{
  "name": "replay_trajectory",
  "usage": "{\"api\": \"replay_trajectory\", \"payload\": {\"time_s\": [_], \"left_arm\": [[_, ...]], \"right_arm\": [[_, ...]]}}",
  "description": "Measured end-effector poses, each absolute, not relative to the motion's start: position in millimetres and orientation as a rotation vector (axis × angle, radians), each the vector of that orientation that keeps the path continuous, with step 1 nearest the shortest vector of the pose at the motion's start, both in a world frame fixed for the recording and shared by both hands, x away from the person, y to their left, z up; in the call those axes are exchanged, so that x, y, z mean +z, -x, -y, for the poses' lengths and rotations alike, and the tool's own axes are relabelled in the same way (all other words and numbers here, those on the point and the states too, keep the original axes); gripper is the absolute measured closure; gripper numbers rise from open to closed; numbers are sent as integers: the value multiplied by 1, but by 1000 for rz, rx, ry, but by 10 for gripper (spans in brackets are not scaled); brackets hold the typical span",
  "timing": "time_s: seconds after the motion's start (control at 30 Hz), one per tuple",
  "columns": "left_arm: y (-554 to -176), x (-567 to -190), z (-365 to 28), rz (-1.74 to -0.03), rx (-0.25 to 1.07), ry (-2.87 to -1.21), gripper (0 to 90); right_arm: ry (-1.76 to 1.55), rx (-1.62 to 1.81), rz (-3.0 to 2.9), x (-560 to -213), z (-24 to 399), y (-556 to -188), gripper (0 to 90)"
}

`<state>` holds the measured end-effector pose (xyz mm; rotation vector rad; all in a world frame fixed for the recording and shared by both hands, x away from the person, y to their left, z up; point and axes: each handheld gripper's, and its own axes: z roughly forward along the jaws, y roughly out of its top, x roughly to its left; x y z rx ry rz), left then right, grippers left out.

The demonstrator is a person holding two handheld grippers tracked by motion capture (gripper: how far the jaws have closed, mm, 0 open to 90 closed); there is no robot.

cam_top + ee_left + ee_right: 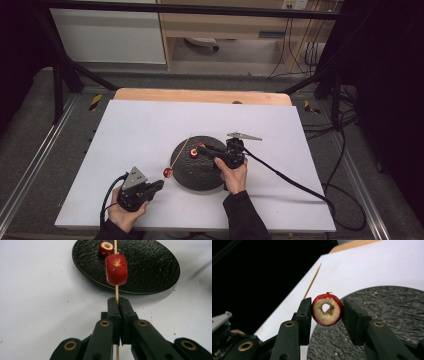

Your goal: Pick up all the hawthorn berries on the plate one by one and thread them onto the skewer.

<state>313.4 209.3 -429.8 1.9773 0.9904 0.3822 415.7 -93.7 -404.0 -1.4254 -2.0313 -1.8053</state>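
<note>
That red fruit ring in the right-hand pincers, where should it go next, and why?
Probably onto the stick's free tip. The right gripper holds a cored fruit ring, and the left gripper clamps a skewer that already carries one fruit piece.

Plate (200,172) mid-table (125,130); skewer (181,150) across its left rim.

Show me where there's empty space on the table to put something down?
The white table is bare between its far edge and the black plate, and on its left side. It is crowded mid-table: left gripper, skewer, right gripper holding a cored red fruit piece.
</note>
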Motion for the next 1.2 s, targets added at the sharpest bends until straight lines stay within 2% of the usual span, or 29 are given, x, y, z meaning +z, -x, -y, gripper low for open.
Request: {"api": "replay_trajectory", "payload": {"time_s": [0.7,1.2], "left_arm": [[-309,-428,-207,-990,386,-1948,886],[-308,-429,-202,-979,375,-1948,886]], "right_arm": [[1552,-2159,1679,-406,88,-412,609],[1564,-2263,1516,-409,85,-424,610]]}}
